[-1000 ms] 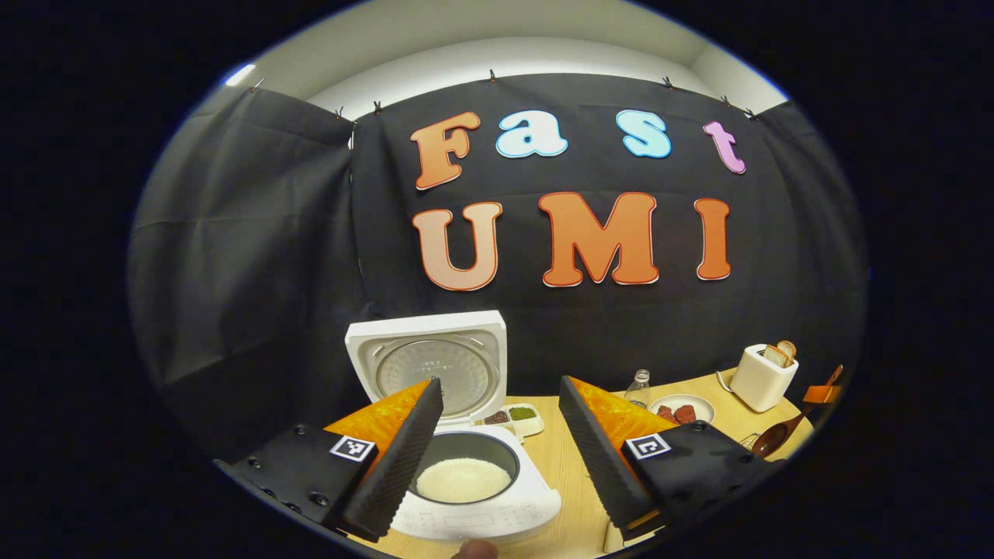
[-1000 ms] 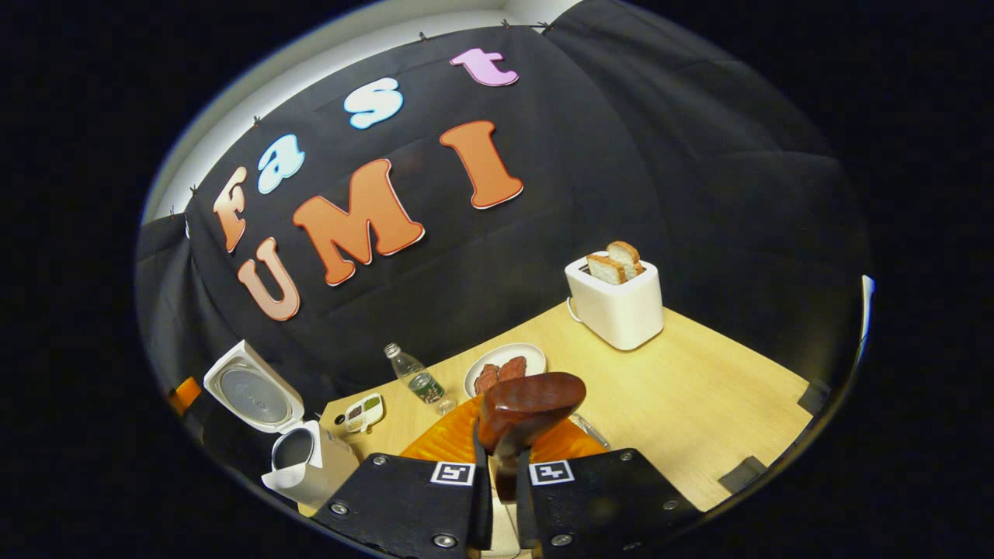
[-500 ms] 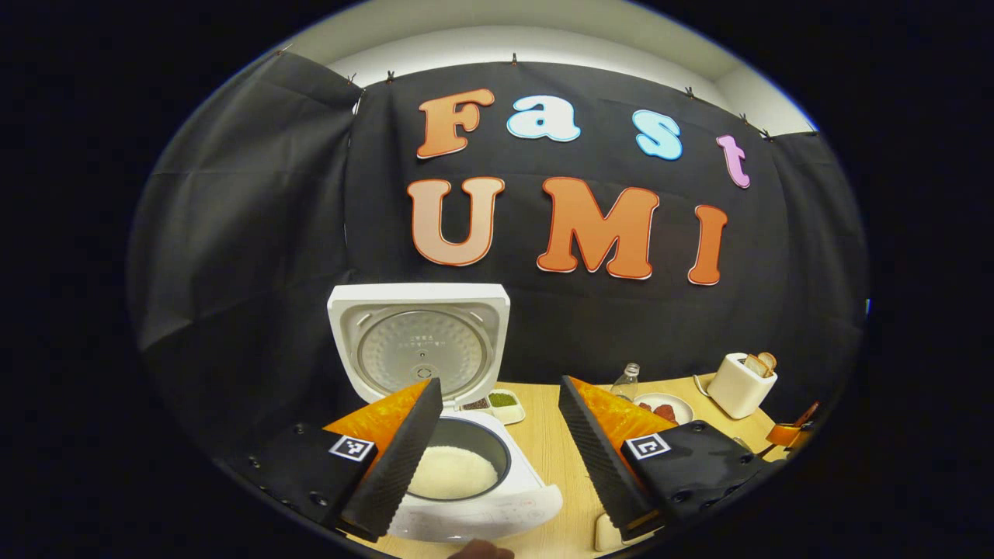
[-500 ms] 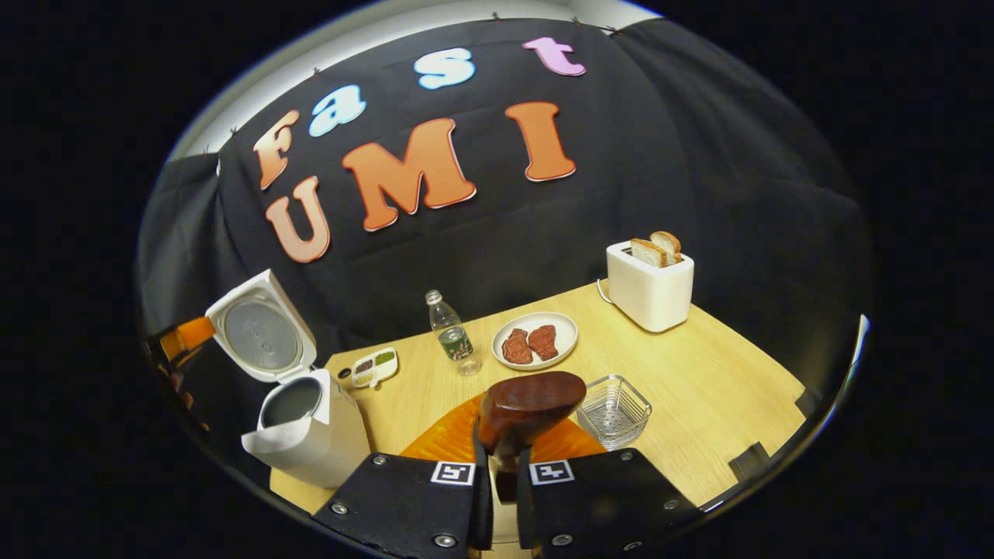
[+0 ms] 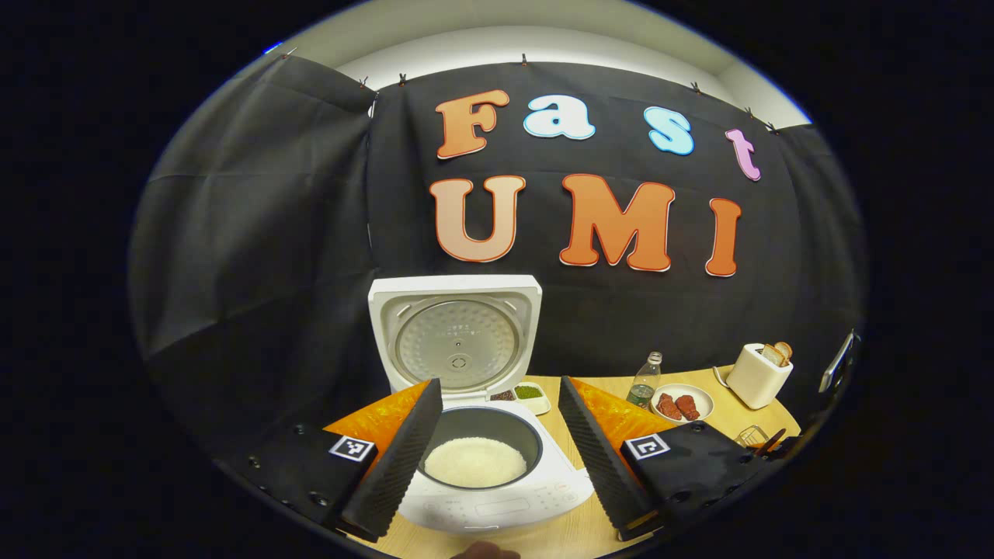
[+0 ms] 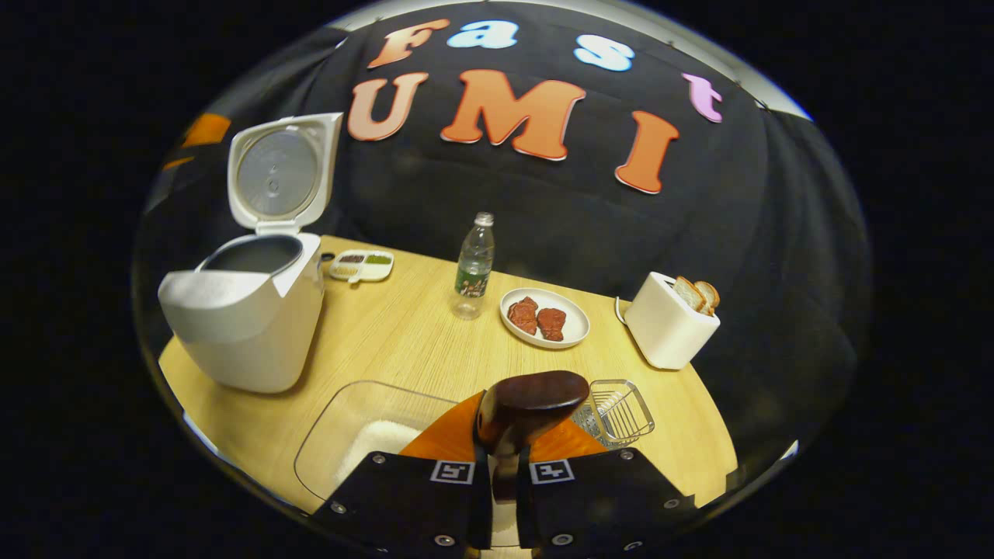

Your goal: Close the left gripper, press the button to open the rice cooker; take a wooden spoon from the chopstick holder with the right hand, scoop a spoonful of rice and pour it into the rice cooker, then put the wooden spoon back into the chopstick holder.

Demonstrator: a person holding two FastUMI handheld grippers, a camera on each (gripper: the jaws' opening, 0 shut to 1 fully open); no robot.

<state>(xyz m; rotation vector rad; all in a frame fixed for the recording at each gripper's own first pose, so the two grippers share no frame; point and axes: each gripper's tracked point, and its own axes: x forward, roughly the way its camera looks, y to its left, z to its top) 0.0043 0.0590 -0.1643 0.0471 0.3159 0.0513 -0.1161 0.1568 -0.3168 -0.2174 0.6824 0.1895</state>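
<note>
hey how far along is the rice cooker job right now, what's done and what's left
Done: the white rice cooker stands open, lid up, with rice in its pot. In hand: the right gripper is shut on the dark wooden spoon, above the clear rice container. The left gripper is open, idle. Whether this spoonful is already poured, I can't tell; returning the spoon to the wire chopstick holder remains.

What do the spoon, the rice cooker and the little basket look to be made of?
The wooden spoon: dark glossy wood, probably lacquered, judging by its brown sheen. The rice cooker: smooth matte white shell, seemingly plastic; its open lid's inner plate looks like dull metal. The basket: thin shiny wire mesh, apparently steel.
</note>
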